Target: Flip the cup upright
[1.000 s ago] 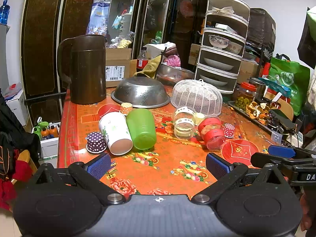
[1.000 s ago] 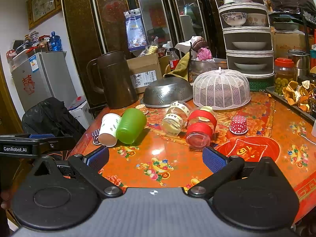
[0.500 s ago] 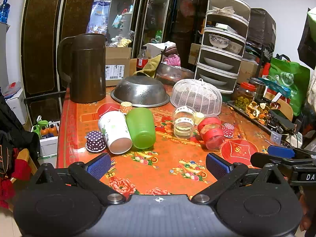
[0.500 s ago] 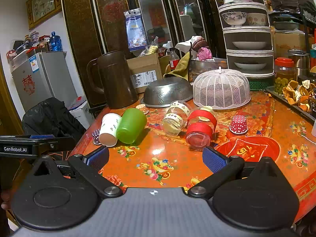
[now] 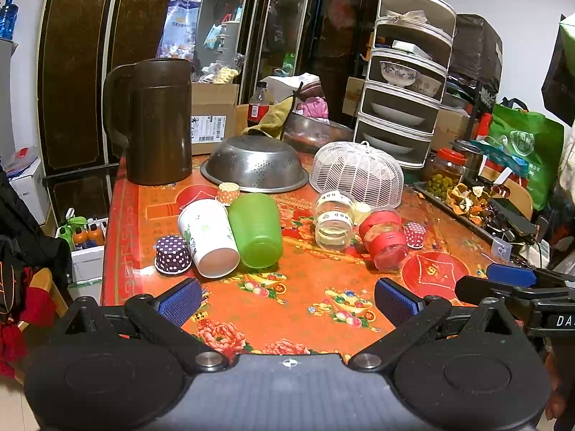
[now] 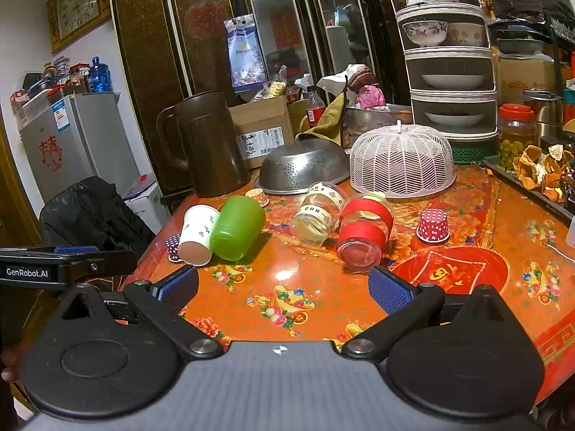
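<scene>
A green plastic cup [image 5: 257,230] lies on its side on the orange table, touching a white paper cup [image 5: 208,239] that also lies on its side with its mouth toward me. Both show in the right wrist view, green cup [image 6: 237,228] and white cup [image 6: 197,233]. My left gripper [image 5: 287,300] is open and empty, held back near the table's front edge. My right gripper [image 6: 282,289] is open and empty, also short of the cups, which lie to its left.
Two jars lie on their sides, a clear one [image 5: 332,221] and a red-banded one [image 5: 384,239]. Small dotted paper cups [image 5: 172,255] [image 5: 415,235] stand upside down. A brown jug [image 5: 158,122], steel colander [image 5: 255,165] and white mesh cover [image 5: 359,176] stand behind.
</scene>
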`<state>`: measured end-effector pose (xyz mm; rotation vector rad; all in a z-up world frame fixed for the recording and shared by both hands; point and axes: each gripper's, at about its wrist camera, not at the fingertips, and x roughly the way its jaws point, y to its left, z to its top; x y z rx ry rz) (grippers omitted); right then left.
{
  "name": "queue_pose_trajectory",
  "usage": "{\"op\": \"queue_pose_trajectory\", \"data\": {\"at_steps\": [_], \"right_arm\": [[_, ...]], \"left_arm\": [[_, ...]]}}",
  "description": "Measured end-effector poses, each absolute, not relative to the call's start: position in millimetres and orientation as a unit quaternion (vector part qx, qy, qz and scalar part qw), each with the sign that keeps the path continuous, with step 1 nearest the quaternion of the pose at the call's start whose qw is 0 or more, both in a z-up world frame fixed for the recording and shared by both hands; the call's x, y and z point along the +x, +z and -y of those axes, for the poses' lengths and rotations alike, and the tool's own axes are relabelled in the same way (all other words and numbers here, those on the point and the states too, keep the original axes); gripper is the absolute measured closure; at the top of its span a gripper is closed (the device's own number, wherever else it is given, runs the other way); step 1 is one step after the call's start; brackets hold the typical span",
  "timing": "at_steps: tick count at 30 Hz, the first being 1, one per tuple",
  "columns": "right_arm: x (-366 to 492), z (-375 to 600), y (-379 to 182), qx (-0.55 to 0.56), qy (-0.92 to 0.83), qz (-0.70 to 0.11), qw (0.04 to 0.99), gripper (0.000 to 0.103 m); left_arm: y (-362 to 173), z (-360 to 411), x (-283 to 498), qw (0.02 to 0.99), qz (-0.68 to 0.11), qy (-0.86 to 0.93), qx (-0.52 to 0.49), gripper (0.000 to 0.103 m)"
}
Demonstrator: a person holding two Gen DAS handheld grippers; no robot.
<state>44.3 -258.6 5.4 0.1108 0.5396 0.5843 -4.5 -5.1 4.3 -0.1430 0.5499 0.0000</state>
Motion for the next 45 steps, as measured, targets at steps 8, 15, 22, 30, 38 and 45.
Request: {"op": "queue_pose_trajectory", "data": {"at_steps": [8,15,22,30,38,45], "right_arm": [[44.1,258.1,4.5,0.053,0.284,-0.263,0.921,0.001],[43.9,257.9,4.3,0.053,0.284,-0.263,0.92,0.001],[45.2,261.4,-1.1,0.059,0.291,-0.264,0.918,0.001],[51.6,288.5,-16.0,0.079,0.284,-0.276,0.915,0.001],[50.6,342.8,-27.3,0.109,0.25,-0.288,0.918,0.001],[52.6,379.3,-34.5,0.127,0.222,-0.295,0.921,0.001]], "left_arm": [[3.9,4.0,-3.5,0.959,-0.273,-0.001,-0.071,0.0],[3.0,5.3,-2.4,0.959,-0.274,-0.002,-0.07,0.0],[4.2,11.8,2.2,0.958,-0.279,0.004,-0.062,0.0],[15.7,38.8,61.0,0.953,-0.301,0.012,-0.022,0.0],[-12.1,75.5,193.8,0.914,-0.405,0.003,0.034,0.005],[-30.6,73.1,252.5,0.899,-0.437,-0.002,0.019,0.014]]}}
